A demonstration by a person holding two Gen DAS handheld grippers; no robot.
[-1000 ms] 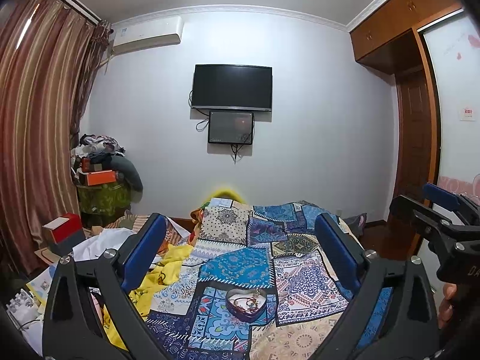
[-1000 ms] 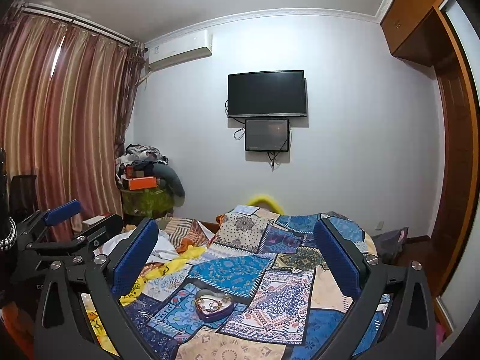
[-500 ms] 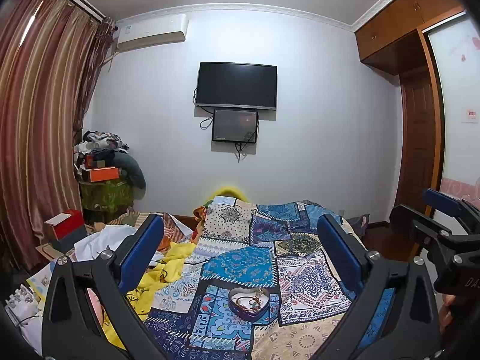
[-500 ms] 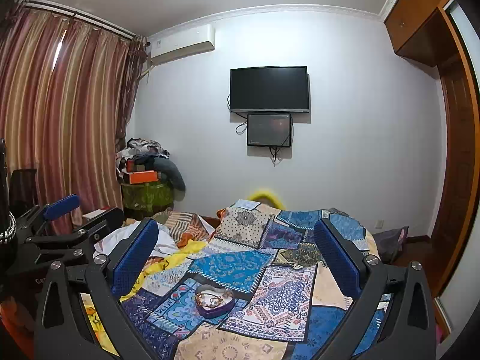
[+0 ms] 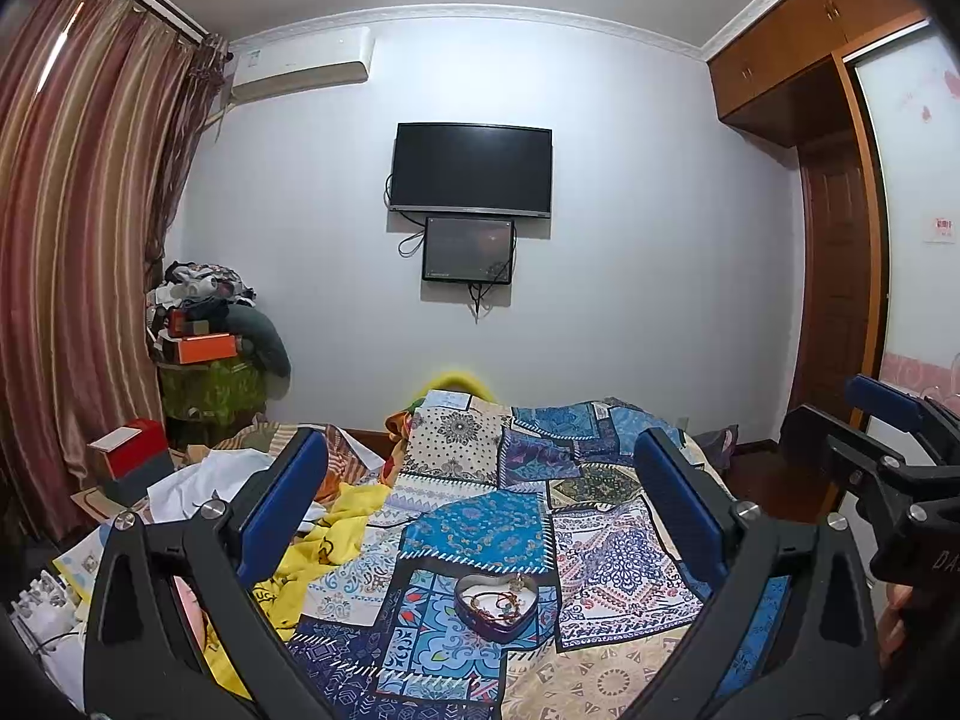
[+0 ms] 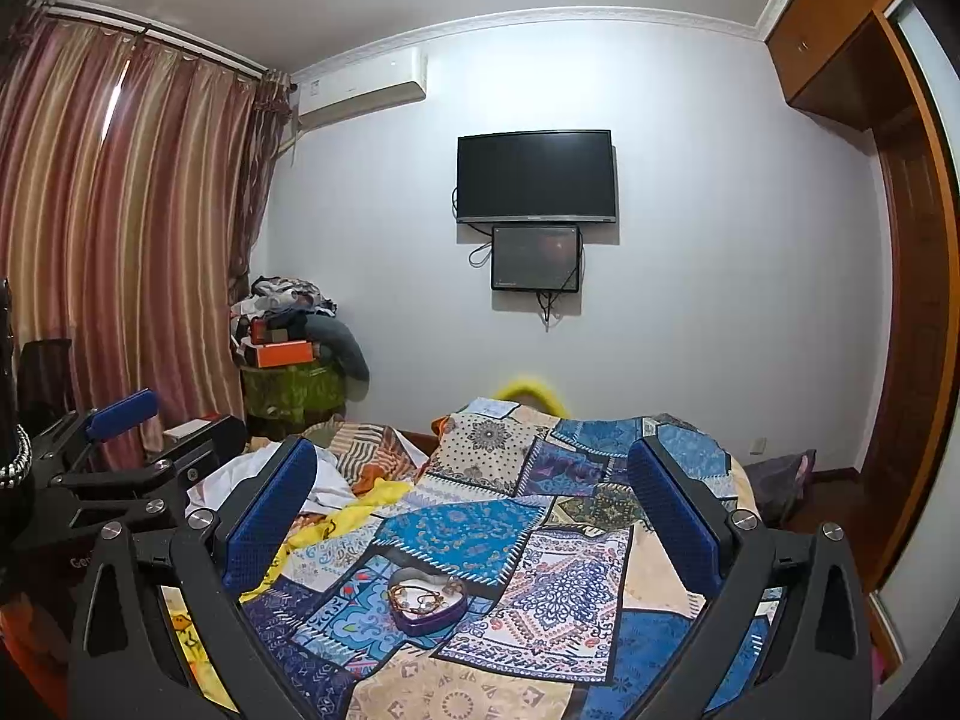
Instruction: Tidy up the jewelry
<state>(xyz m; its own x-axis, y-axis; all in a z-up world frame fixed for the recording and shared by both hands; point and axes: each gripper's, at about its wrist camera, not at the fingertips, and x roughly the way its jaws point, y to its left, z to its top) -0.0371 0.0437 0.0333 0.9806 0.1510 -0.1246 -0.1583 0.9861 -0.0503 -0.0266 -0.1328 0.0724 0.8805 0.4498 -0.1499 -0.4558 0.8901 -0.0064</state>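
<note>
- Two claws are up in front of me, both well above the bed (image 5: 600,678) and both empty: the left claw (image 5: 480,510) has its blue pads spread wide apart, and the right claw (image 6: 474,516) stands just as wide, gripping nothing.
- The patchwork quilt (image 6: 540,588) covers most of the bed and is soft and rumpled. I judge that pressing down on it near the box could tip the box or let it slide.
- The yellow cloth (image 5: 336,540) lies bunched to the left of the quilt, near the box but not touching it. A low left claw could drag it.
- The heart-shaped box (image 5: 495,606) sits open on the quilt, between my pads in both views and nearer the left pad in the right view (image 6: 427,597).
- The jewelry (image 5: 498,600) lies inside it as a loose tangle of beaded strands. I cannot tell how many pieces there are.
- My main worry is that closing on one strand lifts the whole knot, or the light box with it. Thin chain could also slip between such broad pads.
</note>
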